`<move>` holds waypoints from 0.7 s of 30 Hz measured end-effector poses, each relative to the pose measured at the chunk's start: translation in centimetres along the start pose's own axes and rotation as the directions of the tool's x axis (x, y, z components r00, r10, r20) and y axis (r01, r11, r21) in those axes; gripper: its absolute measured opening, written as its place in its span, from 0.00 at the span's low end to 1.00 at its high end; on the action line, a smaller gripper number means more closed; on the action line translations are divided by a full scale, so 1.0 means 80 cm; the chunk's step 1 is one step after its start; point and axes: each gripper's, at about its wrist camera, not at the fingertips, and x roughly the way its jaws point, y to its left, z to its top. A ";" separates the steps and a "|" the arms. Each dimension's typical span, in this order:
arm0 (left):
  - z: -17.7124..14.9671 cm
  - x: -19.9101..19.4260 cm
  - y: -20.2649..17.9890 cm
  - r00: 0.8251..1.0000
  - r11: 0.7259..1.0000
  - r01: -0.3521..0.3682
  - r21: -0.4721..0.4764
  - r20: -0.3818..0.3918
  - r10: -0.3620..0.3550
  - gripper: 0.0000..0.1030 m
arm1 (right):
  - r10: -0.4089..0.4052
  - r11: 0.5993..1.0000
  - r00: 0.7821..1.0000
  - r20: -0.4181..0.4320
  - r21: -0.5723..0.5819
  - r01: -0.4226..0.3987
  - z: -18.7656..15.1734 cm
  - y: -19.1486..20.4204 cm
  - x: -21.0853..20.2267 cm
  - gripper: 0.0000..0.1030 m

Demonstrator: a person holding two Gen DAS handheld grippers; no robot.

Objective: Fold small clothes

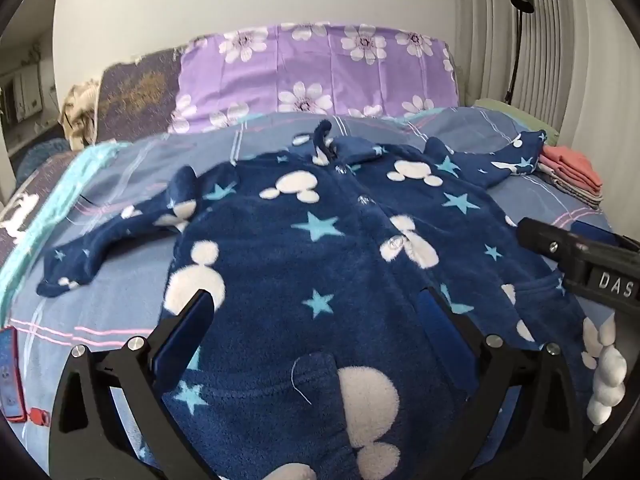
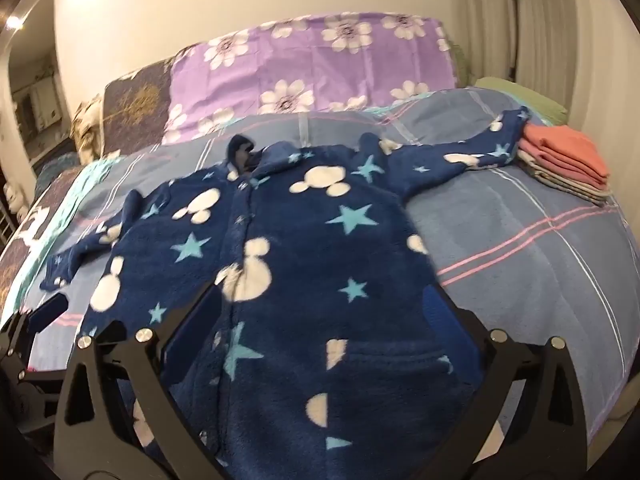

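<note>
A small navy fleece robe (image 1: pixel 320 248) with white mouse heads and light blue stars lies spread face up on the bed, sleeves out to both sides; it also shows in the right wrist view (image 2: pixel 304 248). My left gripper (image 1: pixel 316 312) is open above the robe's lower left half, holding nothing. My right gripper (image 2: pixel 324 308) is open above the robe's lower right half, empty. The right gripper's finger (image 1: pixel 576 256) shows at the right edge of the left wrist view; the left gripper's finger (image 2: pixel 44 312) shows at the left edge of the right wrist view.
The bed has a blue plaid cover (image 2: pixel 520 248). A stack of folded clothes, coral on top (image 2: pixel 568 160), sits at the far right near the robe's right sleeve. Purple flowered pillows (image 1: pixel 320 72) line the headboard. A red-edged phone (image 1: pixel 10 376) lies at the left.
</note>
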 end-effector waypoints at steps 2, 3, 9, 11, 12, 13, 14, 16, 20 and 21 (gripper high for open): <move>-0.002 0.006 0.007 0.999 0.999 0.030 -0.015 -0.028 -0.030 0.99 | 0.012 1.000 1.000 -0.018 -0.014 -0.013 -0.001 0.007 0.003 0.98; -0.003 0.008 0.011 0.999 0.999 0.037 -0.020 -0.037 -0.038 0.99 | 0.017 1.000 0.999 -0.030 -0.023 -0.018 -0.002 0.011 0.006 0.98; -0.010 0.010 0.020 0.999 0.999 0.024 -0.023 -0.044 -0.025 0.99 | 0.034 0.998 0.996 -0.080 -0.051 -0.038 -0.004 0.031 0.016 0.98; -0.010 0.009 0.024 0.999 0.999 0.019 -0.029 -0.040 -0.020 0.99 | 0.035 0.998 0.996 -0.081 -0.057 -0.039 -0.004 0.036 0.016 0.98; -0.009 0.008 0.026 0.999 0.999 0.015 -0.034 -0.038 -0.017 0.99 | 0.033 0.997 0.996 -0.080 -0.061 -0.038 -0.004 0.038 0.015 0.98; -0.010 0.008 0.028 0.999 0.999 0.009 -0.039 -0.039 -0.010 0.99 | 0.032 0.997 0.996 -0.079 -0.065 -0.037 -0.004 0.041 0.015 0.98; -0.010 0.009 0.030 0.999 0.999 0.001 -0.044 -0.042 -0.003 0.99 | 0.030 0.997 0.996 -0.079 -0.068 -0.036 -0.004 0.042 0.015 0.98; -0.011 0.010 0.034 0.999 0.999 0.004 -0.051 -0.044 -0.006 0.99 | 0.026 0.997 0.997 -0.079 -0.074 -0.031 -0.004 0.044 0.015 0.98; -0.015 0.009 0.037 0.999 0.999 0.006 -0.053 -0.040 -0.008 0.99 | 0.021 0.997 0.997 -0.077 -0.075 -0.027 -0.005 0.046 0.014 0.98; -0.015 0.009 0.036 0.999 0.999 0.006 -0.053 -0.040 -0.009 0.99 | 0.020 0.997 0.997 -0.077 -0.075 -0.026 -0.006 0.047 0.014 0.98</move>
